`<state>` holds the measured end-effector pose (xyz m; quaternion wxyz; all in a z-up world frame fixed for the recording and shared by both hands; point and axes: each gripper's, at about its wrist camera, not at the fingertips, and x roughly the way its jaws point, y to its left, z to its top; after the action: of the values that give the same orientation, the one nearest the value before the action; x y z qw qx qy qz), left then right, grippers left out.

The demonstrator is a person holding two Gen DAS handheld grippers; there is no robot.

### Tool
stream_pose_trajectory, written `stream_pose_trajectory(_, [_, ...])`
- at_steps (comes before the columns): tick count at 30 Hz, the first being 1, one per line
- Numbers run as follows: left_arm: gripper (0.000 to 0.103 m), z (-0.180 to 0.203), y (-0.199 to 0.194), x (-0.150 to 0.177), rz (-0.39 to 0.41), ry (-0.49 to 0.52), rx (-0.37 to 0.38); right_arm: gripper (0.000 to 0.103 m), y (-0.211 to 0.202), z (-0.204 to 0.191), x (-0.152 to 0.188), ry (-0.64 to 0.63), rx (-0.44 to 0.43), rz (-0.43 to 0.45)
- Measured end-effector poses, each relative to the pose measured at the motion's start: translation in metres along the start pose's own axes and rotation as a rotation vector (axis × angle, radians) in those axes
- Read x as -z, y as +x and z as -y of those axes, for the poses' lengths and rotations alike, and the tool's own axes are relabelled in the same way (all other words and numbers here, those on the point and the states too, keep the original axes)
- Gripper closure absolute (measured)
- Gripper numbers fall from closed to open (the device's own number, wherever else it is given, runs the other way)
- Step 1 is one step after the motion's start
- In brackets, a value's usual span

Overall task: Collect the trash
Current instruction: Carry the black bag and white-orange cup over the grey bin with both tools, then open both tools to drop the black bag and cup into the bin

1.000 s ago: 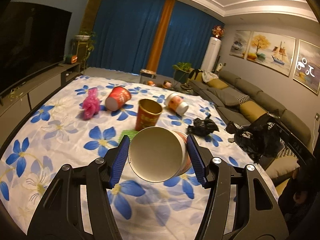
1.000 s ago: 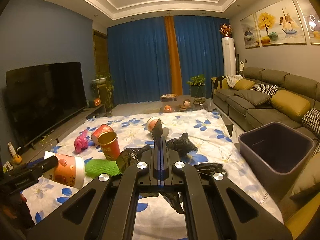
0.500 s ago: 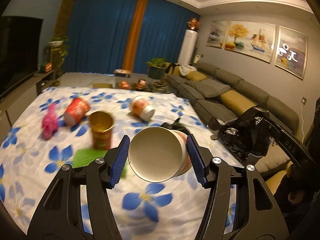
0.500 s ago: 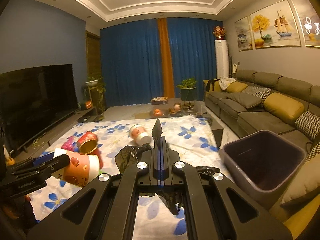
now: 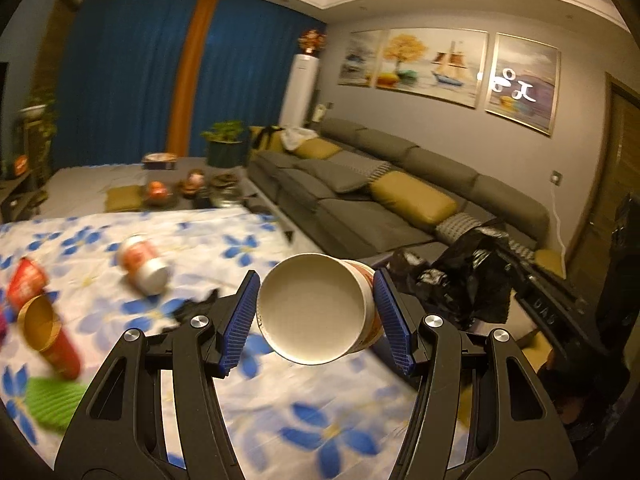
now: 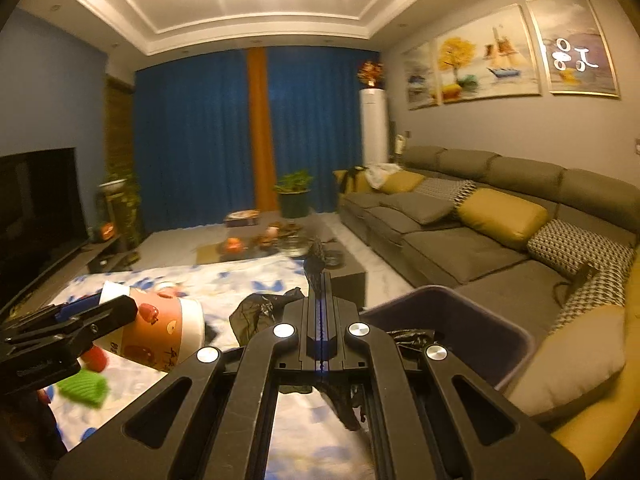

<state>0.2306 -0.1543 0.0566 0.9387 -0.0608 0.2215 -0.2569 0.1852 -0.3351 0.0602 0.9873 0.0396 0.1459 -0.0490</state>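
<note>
My left gripper (image 5: 316, 312) is shut on a paper cup (image 5: 312, 308) that lies sideways, its white open mouth toward the camera; the blue pads (image 5: 240, 320) press its orange printed sides. The right wrist view shows that cup (image 6: 168, 332) at the left, above the flowered cloth. My right gripper (image 6: 318, 280) is shut on a black plastic bag (image 6: 260, 312), a scrap of which pokes out past the tips. In the left wrist view the bag (image 5: 464, 280) hangs crumpled at the right. A dark bin (image 6: 452, 312) stands open just right of the right gripper.
On the flowered cloth (image 5: 280, 412) lie a tipped white-and-orange cup (image 5: 142, 264), a gold-rimmed red cup (image 5: 48, 332), another red cup (image 5: 26, 280), a green piece (image 5: 48, 400) and a black scrap (image 5: 192, 308). A grey sofa (image 6: 480, 240) runs along the right; a TV (image 6: 36, 208) is at the left.
Both grippers have swung to the right, toward the sofa side, carrying the cup and the bag. The bin now sits closer and lower in the right wrist view. Neither grip has changed.
</note>
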Motion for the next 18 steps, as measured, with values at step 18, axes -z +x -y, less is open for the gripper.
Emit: stream_pose_trajectory(18, [0.046,0.057,0.116,0.006,-0.096,0.044,0.125,0.102,0.044,0.057,0.015,0.049,0.093,-0.076])
